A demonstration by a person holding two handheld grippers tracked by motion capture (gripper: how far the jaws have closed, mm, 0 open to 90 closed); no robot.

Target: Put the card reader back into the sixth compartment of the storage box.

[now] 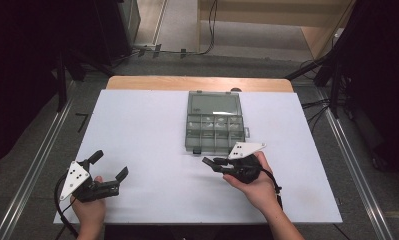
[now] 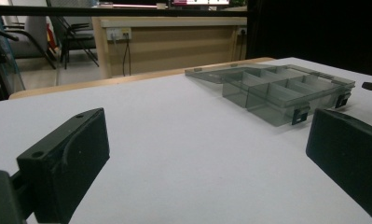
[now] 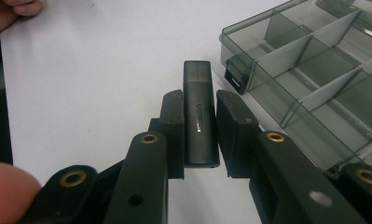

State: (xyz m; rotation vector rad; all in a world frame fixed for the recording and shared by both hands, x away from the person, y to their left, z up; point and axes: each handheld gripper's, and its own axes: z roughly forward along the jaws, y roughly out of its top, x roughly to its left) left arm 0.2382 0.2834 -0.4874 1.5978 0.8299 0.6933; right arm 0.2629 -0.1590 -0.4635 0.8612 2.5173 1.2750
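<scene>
Smoke-grey and see-through, the plastic compartment box [image 1: 215, 128] lies open on the white tabletop [image 1: 152, 130], its flat lid folded back toward the far edge and its tray of small divided cells toward the person. Two dark latches sit on the tray's near wall.

The right gripper [image 1: 213, 162], held in the person's right hand [image 1: 254, 182], hovers just beside the near right corner of the box, its grey three-cornered plate on top and its jaws pointing left across the table. In the right gripper view the two black jaws are drawn in close on a slim, dark grey rectangular stick with a cap end [image 3: 200, 116], much like a USB drive, with faint lettering and a small light mark on its face. The pads press on its two long sides, so the stick is clamped; its capped end juts out beyond the fingertips and sits above the bare tabletop, near the box's latched corner but apart from it. The box's cells [image 3: 314, 70] lie just to the side of the stick.

The left gripper [image 1: 109, 165] sits at the near left of the table in the person's left hand [image 1: 89, 207], well apart from the box. In the left gripper view its jaws stand wide apart with nothing between them, white tabletop showing across the gap.
</scene>
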